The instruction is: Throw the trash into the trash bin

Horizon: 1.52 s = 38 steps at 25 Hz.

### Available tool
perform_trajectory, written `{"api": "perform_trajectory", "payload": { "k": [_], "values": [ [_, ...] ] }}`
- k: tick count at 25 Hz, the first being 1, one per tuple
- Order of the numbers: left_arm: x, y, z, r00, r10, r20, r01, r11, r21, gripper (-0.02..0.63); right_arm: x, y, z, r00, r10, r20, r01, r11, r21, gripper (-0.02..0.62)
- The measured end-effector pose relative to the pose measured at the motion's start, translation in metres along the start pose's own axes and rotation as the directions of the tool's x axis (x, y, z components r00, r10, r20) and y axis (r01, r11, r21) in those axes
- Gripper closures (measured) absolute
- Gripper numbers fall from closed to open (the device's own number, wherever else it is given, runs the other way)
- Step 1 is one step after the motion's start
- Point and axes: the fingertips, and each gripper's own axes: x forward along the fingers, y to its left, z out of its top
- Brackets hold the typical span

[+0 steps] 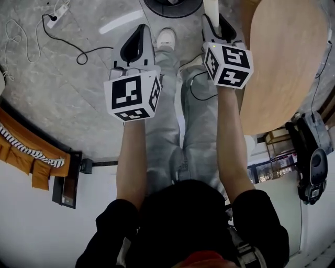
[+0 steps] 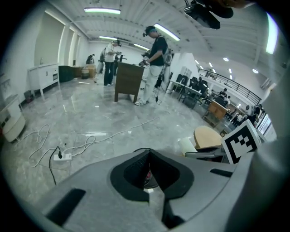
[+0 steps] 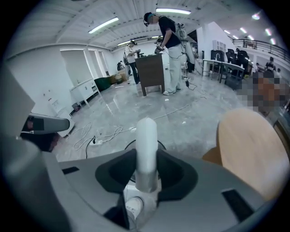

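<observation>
In the right gripper view my right gripper (image 3: 146, 168) is shut on a white cylinder-shaped piece of trash (image 3: 146, 140) that sticks up from between the jaws. The head view shows that gripper (image 1: 212, 20) and the white piece (image 1: 210, 7) near the top. Just ahead, on the floor, is a dark round trash bin (image 1: 172, 6); its rim (image 3: 128, 146) peeks out behind the jaws. My left gripper (image 1: 137, 42) hangs beside the right one, its jaws together with nothing between them (image 2: 147, 154). The bin rim (image 2: 136, 150) shows just past them.
A round wooden table (image 1: 282, 68) stands close on the right. A power strip with cables (image 1: 56, 14) lies on the marble floor to the left. The person's shoe (image 1: 166, 37) is between the grippers. Other people stand at a dark cabinet (image 2: 129, 81) far off.
</observation>
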Motion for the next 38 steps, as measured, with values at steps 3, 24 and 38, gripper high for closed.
{"api": "perform_trajectory", "payload": {
  "k": [3, 24, 38],
  "values": [
    [0.002, 0.026, -0.005, 0.999, 0.033, -0.002, -0.033, 0.999, -0.036, 0.601, 0.029, 0.016, 0.002, 0.999, 0.025, -0.027, -0.026, 0.999, -0.032, 0.454],
    [0.010, 0.075, -0.042, 0.995, 0.090, -0.039, -0.094, 0.989, -0.111, 0.601, 0.091, 0.036, -0.027, 0.997, 0.040, -0.071, -0.042, 0.999, -0.032, 0.507],
    [-0.003, -0.034, 0.037, 0.996, -0.087, 0.018, 0.085, 0.991, 0.099, 0.601, -0.044, -0.002, 0.028, 0.982, 0.022, 0.188, -0.049, 0.989, 0.142, 0.583]
  ]
}}
